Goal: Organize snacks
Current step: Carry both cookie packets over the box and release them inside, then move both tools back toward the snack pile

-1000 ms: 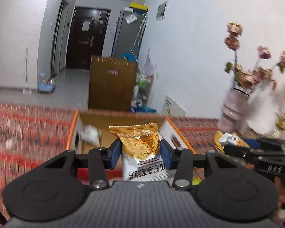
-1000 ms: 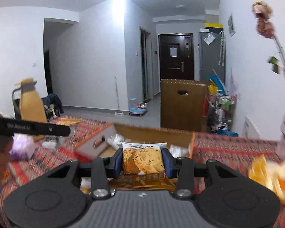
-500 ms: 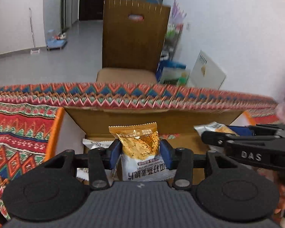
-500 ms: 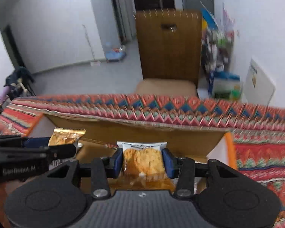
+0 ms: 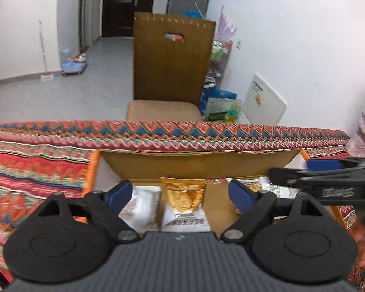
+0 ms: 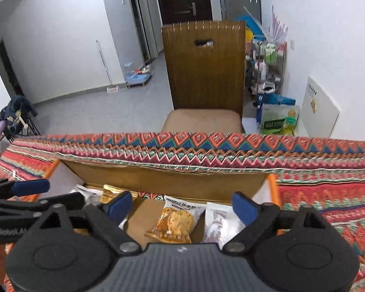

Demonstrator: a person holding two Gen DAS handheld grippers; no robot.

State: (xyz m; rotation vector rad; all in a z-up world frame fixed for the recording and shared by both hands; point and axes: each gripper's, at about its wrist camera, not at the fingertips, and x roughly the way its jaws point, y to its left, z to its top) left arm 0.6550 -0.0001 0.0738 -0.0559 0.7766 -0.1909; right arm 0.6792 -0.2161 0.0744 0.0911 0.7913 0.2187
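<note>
Left claw: our left gripper (image 5: 182,193) has just let go. Its blue pads (image 5: 120,193) have been spreading and now stand wide apart, touching nothing.
Gold snack: the gold and white snack bag (image 5: 184,205) sits between those pads, loose, down inside the cardboard box (image 5: 197,164).
Right claw: our right gripper (image 6: 182,205) has just let go too. Its pads have been spreading and press on nothing.
Cookie snack: the cookie packet (image 6: 176,221) lies in the same box, between the open pads and apart from both.
Other snacks: we see a white packet (image 6: 219,223) just beside the cookie one.
Box place: the box rests on the bright zigzag tablecloth (image 6: 316,194).
Behind: a brown chair (image 6: 204,73) stands past the table edge.
</note>
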